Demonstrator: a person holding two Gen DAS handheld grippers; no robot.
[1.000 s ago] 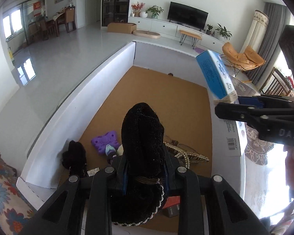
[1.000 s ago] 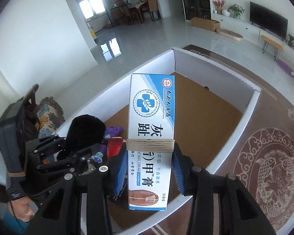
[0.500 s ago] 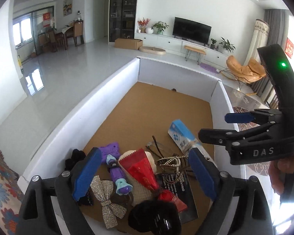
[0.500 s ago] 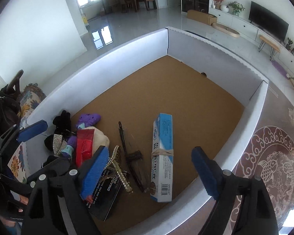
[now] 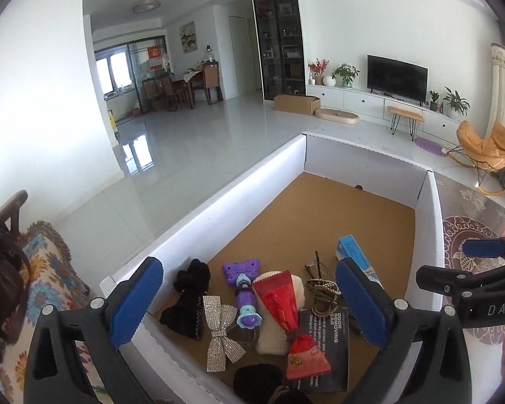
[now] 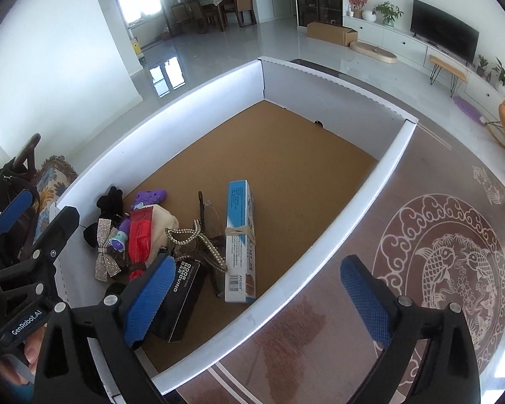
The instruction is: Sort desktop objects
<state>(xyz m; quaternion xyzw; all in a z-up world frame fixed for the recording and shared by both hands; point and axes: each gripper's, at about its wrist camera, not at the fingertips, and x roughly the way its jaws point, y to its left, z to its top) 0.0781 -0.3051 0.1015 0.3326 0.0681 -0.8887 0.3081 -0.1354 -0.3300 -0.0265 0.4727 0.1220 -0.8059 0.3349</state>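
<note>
A white box (image 6: 380, 175) with a cork floor holds the sorted items. The blue and white cream carton (image 6: 239, 235) lies on that floor, apart from my right gripper (image 6: 256, 289), whose jaws are opening with nothing between them. A black knitted piece (image 5: 257, 378) lies at the box's near edge below my left gripper (image 5: 248, 286), whose jaws are also opening and hold nothing. Beside these lie a rhinestone bow (image 5: 220, 330), a purple toy (image 5: 242, 279), a red packet (image 5: 282, 306), a black carton (image 5: 326, 336) and a pearl strand (image 6: 192, 235).
The box stands on a glass table over a fish-patterned rug (image 6: 447, 262). A flowered cushion (image 5: 43, 269) and a dark bag (image 5: 0, 269) sit to the left. The other gripper (image 5: 481, 269) hovers at the box's right wall. A black scrunchie (image 5: 188, 293) lies by the left wall.
Both grippers spread wide and let go: the black knitted piece and the blue carton dropped into the box. The left view tilted upward; the right gripper drew back over the near right wall.
</note>
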